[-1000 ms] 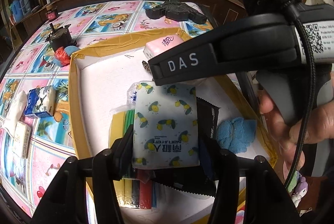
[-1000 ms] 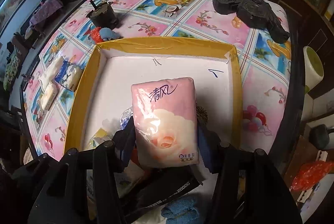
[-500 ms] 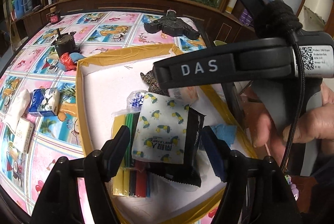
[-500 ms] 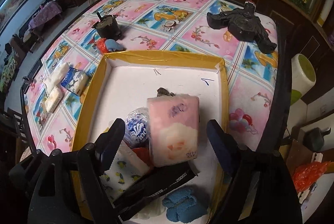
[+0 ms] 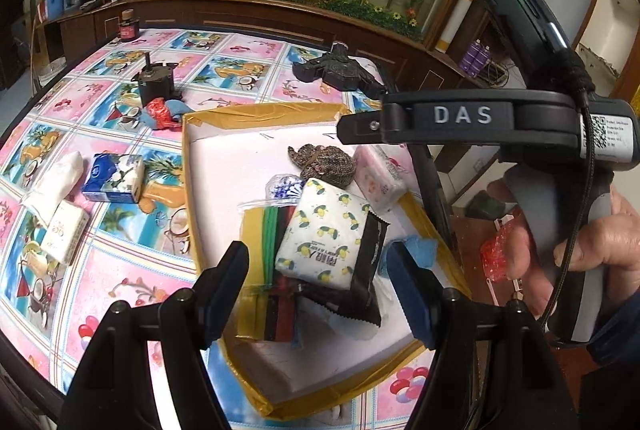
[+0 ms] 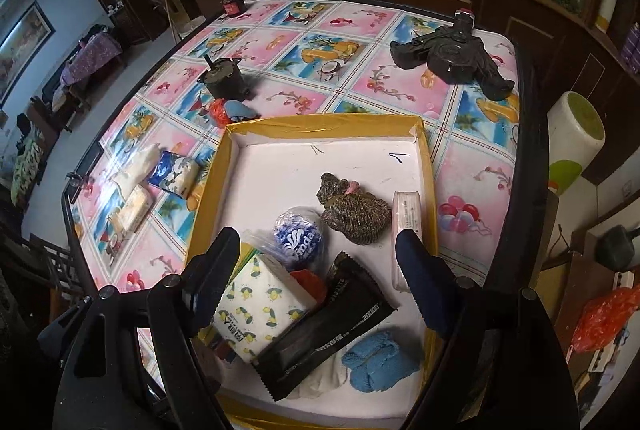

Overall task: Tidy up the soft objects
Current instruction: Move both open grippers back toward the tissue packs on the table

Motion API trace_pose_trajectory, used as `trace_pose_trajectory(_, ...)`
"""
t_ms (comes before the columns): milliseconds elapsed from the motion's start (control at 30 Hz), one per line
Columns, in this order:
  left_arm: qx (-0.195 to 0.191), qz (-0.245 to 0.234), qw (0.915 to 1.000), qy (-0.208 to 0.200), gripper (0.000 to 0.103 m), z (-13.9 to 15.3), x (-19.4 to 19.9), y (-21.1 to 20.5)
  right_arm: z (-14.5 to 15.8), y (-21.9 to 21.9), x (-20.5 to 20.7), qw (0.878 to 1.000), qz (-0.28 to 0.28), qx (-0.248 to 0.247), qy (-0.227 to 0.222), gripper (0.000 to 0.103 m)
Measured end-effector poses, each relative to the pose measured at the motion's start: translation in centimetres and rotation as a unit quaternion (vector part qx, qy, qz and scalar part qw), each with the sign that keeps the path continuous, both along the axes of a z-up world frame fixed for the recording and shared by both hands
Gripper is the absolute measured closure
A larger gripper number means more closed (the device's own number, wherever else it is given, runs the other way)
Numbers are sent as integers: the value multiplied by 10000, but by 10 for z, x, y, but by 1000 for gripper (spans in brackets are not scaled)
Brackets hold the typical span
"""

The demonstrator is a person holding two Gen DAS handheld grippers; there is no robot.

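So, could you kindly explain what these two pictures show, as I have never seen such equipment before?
There is no robot: a person holds a hand-held gripper in each hand, each with its own camera looking along its fingers. One picture is from the left hand-held gripper, the other from the right hand-held gripper. Both are open and hold nothing. Below is a yellow-rimmed box on a patterned tablecloth, holding a lemon-print tissue pack, a pink tissue pack and a blue cloth. More tissue packs lie outside.

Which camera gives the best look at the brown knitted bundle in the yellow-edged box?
The right wrist view: the brown knitted bundle lies whole and unobstructed on the white floor of the yellow-edged box. The left wrist view shows it smaller, its near edge hidden behind the lemon-print pack.
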State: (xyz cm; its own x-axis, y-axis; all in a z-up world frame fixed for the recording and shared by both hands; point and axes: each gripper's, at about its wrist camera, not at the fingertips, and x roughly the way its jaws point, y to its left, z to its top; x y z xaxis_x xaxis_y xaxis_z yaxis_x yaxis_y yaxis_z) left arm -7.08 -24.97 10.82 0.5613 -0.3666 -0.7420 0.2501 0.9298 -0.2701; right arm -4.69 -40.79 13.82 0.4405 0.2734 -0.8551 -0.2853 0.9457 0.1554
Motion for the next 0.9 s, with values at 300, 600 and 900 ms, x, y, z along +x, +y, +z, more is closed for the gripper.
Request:
trace_pose_trajectory(300, -148, 224, 9996, -65, 31, 7, -9, 27, -2, 13, -14, 9995, 66, 240, 193, 22)
trace_pose_trajectory(600, -209, 488, 9986, -70, 31, 11, -15, 64, -6, 45, -19, 9984, 260, 362, 341, 22)
trace_pose_trajectory(900, -173, 960, 9952, 92, 31, 6, -18, 116, -13, 92, -20, 9959, 625, 478, 453, 22)
